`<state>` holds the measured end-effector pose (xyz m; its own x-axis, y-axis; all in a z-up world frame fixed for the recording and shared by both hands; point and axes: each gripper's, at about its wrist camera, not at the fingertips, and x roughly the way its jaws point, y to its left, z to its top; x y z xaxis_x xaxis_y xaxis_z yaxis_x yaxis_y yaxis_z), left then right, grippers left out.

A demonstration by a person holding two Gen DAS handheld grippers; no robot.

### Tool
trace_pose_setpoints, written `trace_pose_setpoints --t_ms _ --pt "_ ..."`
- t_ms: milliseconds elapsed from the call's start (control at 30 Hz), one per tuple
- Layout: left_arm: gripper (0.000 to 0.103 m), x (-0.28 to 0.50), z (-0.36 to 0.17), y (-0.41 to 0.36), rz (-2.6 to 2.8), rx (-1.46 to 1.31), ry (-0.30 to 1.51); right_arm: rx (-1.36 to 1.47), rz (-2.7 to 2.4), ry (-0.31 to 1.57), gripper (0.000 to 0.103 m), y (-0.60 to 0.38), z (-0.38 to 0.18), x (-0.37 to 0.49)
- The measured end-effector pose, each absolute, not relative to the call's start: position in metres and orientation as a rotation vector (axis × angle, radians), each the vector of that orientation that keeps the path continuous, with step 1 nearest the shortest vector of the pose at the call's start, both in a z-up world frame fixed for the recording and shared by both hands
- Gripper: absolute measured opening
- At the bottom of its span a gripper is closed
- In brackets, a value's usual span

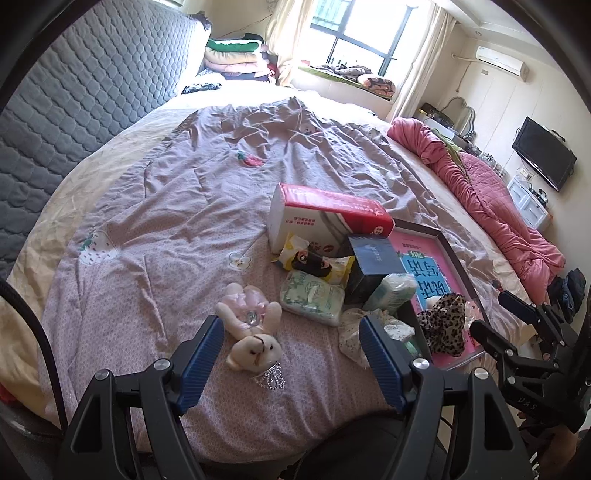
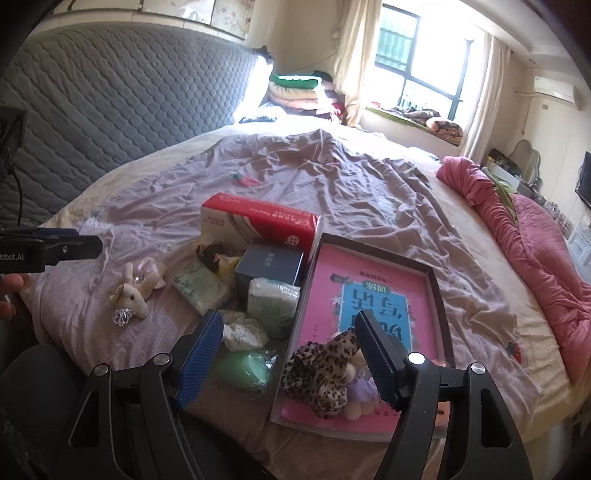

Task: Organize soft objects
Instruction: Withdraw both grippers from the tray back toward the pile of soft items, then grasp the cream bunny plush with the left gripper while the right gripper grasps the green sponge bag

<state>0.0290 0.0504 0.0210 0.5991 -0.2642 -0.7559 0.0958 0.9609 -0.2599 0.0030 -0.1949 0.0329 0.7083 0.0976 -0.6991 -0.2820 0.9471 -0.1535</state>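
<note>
Bed: mauve quilt [image 1: 207, 192], grey quilted headboard [image 1: 92, 92].
Window: [image 1: 369, 33] bright daylight, cream curtains [image 2: 354, 62].
Wall: television [image 1: 543, 155], air conditioner [image 1: 502, 62].

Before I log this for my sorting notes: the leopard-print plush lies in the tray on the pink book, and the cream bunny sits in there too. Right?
Not quite. The leopard-print plush does lie in the tray on the pink book, but the cream bunny lies outside it, on the bedspread, as the left wrist view shows.

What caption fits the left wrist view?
Open left gripper above cream plush rabbit on lilac quilt.
</note>
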Motion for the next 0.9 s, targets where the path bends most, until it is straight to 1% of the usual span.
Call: trace_pose_setpoints --t_ms 533,900 --pt "0.075 0.023 -0.011 0.061 -0.183 -0.219 0.995 -0.284 0.282 0.809 0.075 -0.182 0.018 -0.001" --pt "0.075 0.028 -0.029 0.052 -0.182 -0.209 1.049 -0.326 0.331 0.922 0.075 -0.175 -0.017 0.007"
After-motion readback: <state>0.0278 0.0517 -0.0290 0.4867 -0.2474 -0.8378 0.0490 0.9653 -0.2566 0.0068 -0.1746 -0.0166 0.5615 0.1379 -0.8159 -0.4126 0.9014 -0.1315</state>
